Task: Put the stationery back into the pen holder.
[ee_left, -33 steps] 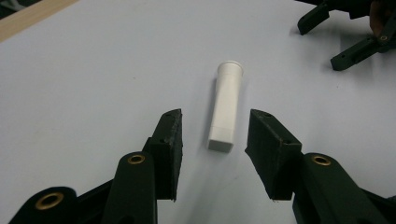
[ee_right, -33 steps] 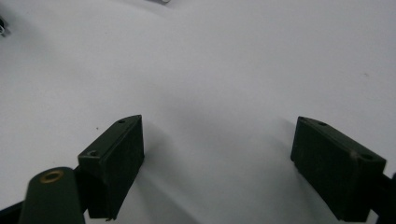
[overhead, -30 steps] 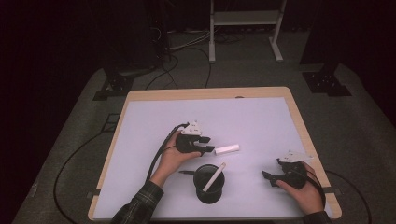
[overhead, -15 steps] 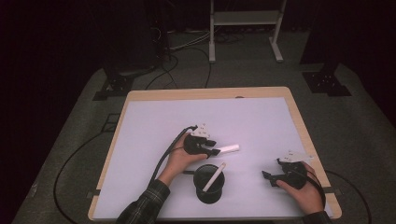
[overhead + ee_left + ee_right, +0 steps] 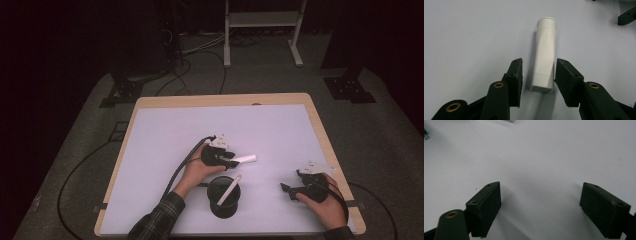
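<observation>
Progress: one white tube [image 5: 229,190] already leans inside the black cup [image 5: 223,196], so I judge the job about half done.
Left to do: the second white tube [image 5: 544,55] lies flat on the table [image 5: 165,135], just beyond the cup, and by my reading it needs gripping, lifting and dropping in.
Left gripper [image 5: 537,75]: down at the table, its fingers [image 5: 515,77] narrowed either side of the tube's near end; the right finger sits against the tube, a sliver of gap shows at the left finger, so no grip yet.
Right gripper [image 5: 540,202]: resting low near the table's right edge, fingers [image 5: 485,205] spread wide over bare table with nothing between them, well apart from the cup.
Surroundings: dark floor with cables [image 5: 200,45] and a white stand [image 5: 260,20] behind the table.
In the way: the leaning tube takes up part of the cup's mouth, so I reckon the second one must slip in beside it; otherwise the path from tube to cup looks short and open.
</observation>
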The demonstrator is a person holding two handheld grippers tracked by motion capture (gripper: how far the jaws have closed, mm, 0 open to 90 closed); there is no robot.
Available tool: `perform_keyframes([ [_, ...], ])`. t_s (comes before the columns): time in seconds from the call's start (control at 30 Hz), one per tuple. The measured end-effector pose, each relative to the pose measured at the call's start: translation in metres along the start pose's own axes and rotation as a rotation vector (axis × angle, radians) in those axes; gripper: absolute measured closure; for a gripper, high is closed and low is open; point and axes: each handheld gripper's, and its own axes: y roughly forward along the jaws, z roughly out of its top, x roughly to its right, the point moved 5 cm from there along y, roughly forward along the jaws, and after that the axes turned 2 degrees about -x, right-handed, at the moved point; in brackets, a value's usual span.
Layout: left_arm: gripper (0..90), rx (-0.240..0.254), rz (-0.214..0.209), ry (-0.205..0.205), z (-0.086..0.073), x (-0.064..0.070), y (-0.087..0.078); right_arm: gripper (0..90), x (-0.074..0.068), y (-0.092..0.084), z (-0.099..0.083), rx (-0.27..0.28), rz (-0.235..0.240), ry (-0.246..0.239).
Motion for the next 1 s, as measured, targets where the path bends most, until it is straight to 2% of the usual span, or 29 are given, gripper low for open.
perform_keyframes([
  [0.17, 60.5, -0.007, -0.004, 0.01, -0.0009, 0.0011, 0.005, 16.0, 0.0, 0.0, 0.0, 0.0, 0.0, 0.0],
  [0.43, 64.3, -0.02, 0.019, 0.044, -0.0005, 0.0022, 0.0057, 16.0, 0.0, 0.0, 0.0, 0.001, -0.001, 0.0],
  [1.0, 70.6, -0.015, 0.026, 0.031, -0.0009, 0.0001, 0.0051, 16.0, 0.0, 0.0, 0.0, 0.001, 0.0, 0.0],
])
